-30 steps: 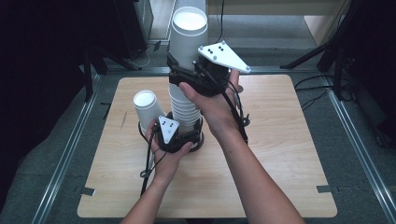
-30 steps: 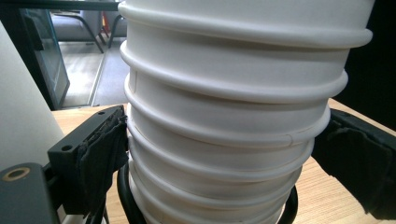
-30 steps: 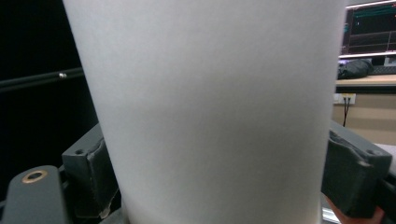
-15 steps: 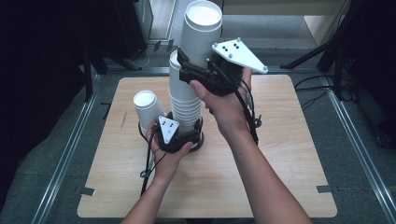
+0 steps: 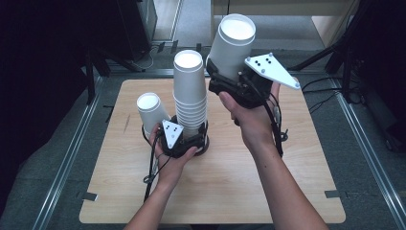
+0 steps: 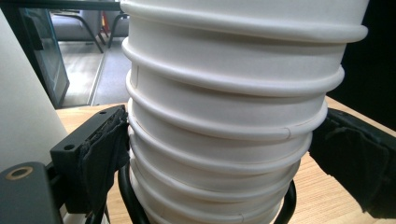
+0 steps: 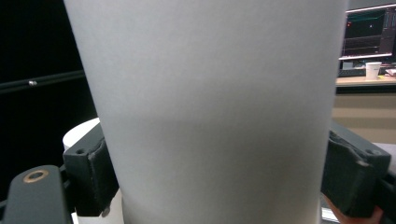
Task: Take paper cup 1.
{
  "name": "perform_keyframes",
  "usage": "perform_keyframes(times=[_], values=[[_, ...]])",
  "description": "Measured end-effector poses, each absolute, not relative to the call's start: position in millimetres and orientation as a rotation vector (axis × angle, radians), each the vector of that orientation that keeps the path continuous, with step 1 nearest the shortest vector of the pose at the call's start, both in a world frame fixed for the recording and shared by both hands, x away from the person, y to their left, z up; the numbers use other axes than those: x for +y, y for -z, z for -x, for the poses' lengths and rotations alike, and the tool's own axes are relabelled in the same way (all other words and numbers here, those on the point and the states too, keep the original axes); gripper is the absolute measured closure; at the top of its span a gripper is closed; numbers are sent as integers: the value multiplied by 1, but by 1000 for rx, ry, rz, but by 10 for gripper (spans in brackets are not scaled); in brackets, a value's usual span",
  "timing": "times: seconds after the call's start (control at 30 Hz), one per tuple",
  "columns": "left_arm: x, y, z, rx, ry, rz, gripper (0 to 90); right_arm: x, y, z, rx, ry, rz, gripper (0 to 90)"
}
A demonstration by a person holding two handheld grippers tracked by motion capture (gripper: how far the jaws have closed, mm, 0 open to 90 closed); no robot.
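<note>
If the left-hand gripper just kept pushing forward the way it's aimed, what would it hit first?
The stack of white cups: it already sits between the left gripper jaws, so pushing on would press it deeper in. Beyond it, I cannot tell.

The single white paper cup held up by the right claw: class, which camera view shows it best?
The high view: the single white paper cup shows rim, open mouth and wall, clear of the stack of white paper cups. The right gripper view shows just its wall close up.
</note>
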State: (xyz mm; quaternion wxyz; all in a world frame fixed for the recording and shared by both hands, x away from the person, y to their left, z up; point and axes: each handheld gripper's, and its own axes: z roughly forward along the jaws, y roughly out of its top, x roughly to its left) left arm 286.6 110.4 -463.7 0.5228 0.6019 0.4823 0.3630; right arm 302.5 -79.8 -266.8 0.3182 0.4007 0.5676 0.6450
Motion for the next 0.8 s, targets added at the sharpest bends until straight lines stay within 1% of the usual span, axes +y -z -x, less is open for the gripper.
perform_keyframes(times=[0.37, 0.6, 0.67, 0.7, 0.73, 0.77, 0.8], values=[[115, 467, -279, 1159, -864, -1444, 74, -98, 285, -297, 1498, -1663, -1068, 132], [119, 467, -271, 1163, -849, -1447, 72, -109, 304, -294, 1498, -1652, -1104, 132], [121, 468, -267, 1169, -838, -1448, 71, -111, 314, -292, 1503, -1640, -1112, 132], [121, 468, -267, 1169, -838, -1448, 68, -111, 314, -292, 1503, -1640, -1112, 132], [124, 470, -264, 1181, -826, -1449, 40, -112, 323, -291, 1513, -1619, -1106, 133], [124, 470, -264, 1181, -826, -1449, 27, -112, 323, -291, 1513, -1619, -1106, 133], [125, 471, -263, 1184, -818, -1453, 27, -112, 327, -290, 1520, -1613, -1104, 132]])
